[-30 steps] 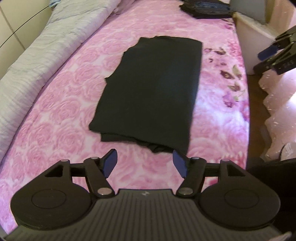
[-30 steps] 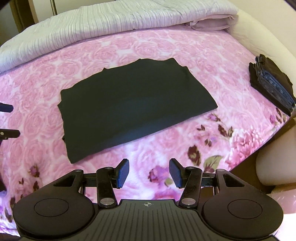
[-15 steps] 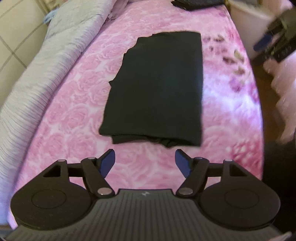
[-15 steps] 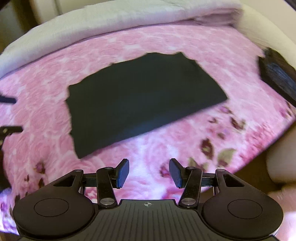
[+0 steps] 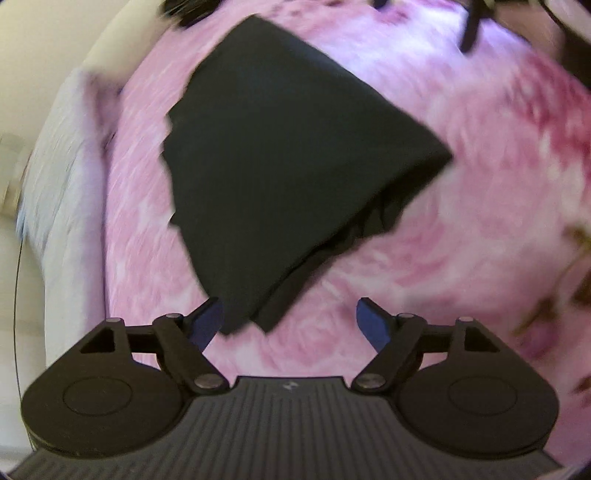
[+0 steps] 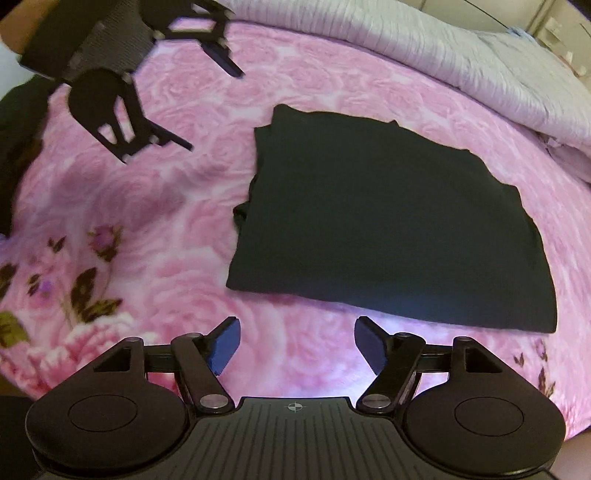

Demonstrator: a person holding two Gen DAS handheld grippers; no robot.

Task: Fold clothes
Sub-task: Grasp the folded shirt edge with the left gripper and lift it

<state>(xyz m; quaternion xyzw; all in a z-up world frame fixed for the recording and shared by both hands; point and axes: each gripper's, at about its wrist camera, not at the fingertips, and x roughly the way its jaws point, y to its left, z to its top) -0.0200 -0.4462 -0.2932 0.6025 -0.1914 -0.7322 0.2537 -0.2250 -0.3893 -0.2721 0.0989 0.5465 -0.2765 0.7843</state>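
Note:
A black garment (image 5: pixel 288 166) lies folded flat on the pink rose bedsheet (image 5: pixel 461 240). My left gripper (image 5: pixel 290 314) is low over the garment's near corner. That corner sits between the jaws close to the left pad (image 5: pixel 207 321); the jaws are opening and the pads do not press it. In the right wrist view the garment (image 6: pixel 388 221) fills the middle. My right gripper (image 6: pixel 297 328) hovers over the sheet (image 6: pixel 147 206) just short of the garment's near folded edge, its jaws opening with nothing between them. The left gripper (image 6: pixel 212 110) shows at the upper left there.
A pale ribbed quilt (image 6: pixel 480 74) is bunched along the far side of the bed, also at the left as a quilt (image 5: pixel 62 184). A blurred dark pile of clothes (image 5: pixel 184 11) lies beyond the garment. Floral print marks the sheet's edge (image 6: pixel 85 291).
Both grippers have dropped toward the bed and rolled, so the garment looks bigger and turned. Both pairs of jaws stand wider. The left gripper now straddles the garment's corner.

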